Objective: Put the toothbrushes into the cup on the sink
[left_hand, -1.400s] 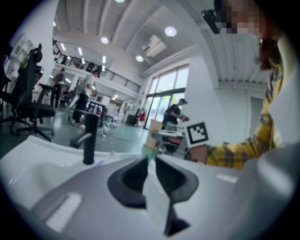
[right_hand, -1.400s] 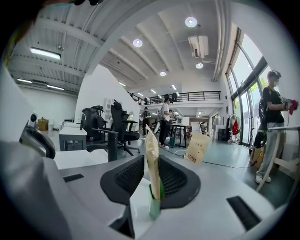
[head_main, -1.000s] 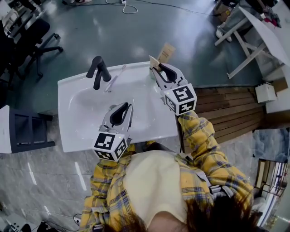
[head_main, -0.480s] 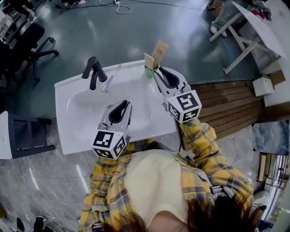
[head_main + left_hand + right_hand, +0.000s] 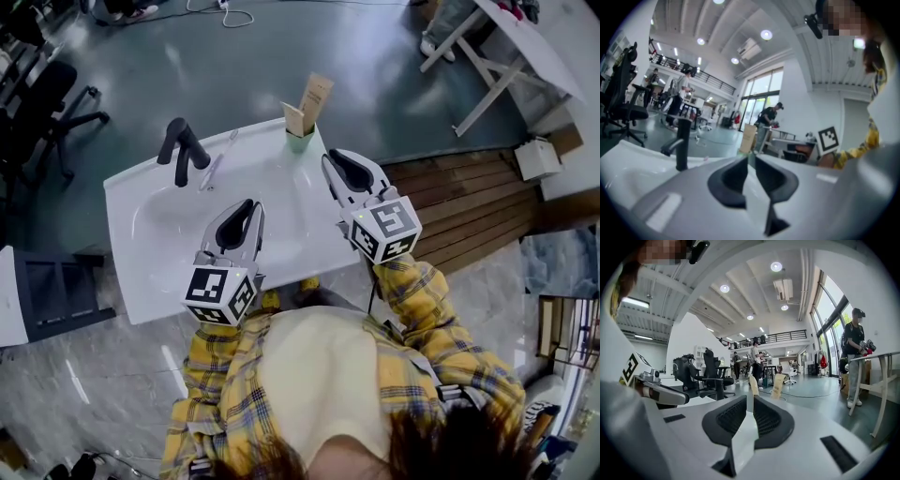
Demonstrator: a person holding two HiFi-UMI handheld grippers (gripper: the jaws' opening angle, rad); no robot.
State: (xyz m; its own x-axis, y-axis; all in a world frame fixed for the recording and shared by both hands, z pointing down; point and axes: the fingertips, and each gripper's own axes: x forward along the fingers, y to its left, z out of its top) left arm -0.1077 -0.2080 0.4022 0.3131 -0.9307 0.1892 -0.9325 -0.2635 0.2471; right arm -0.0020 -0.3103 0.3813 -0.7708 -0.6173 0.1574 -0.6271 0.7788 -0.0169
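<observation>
Left gripper (image 5: 251, 204): fingers empty, slightly apart, over the sink (image 5: 141, 272) front edge. Right gripper (image 5: 329, 157): fingers empty, just closing to a slit, near the cup (image 5: 299, 142) at the rear edge.

White ceramic sink (image 5: 150, 272), far edge occupied.
Black metal tap (image 5: 178, 150) near the far-left corner, slim pale toothbrush (image 5: 217, 161) lying just beside it, pale green cup (image 5: 299, 141) near the far-right corner.

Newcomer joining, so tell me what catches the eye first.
A white sink with a black faucet fills the head view's middle; a green cup at its back edge holds two cardboard toothbrush packs. One toothbrush lies beside the faucet. The left gripper and right gripper hover empty above the sink, the right's jaws having just closed further.
</observation>
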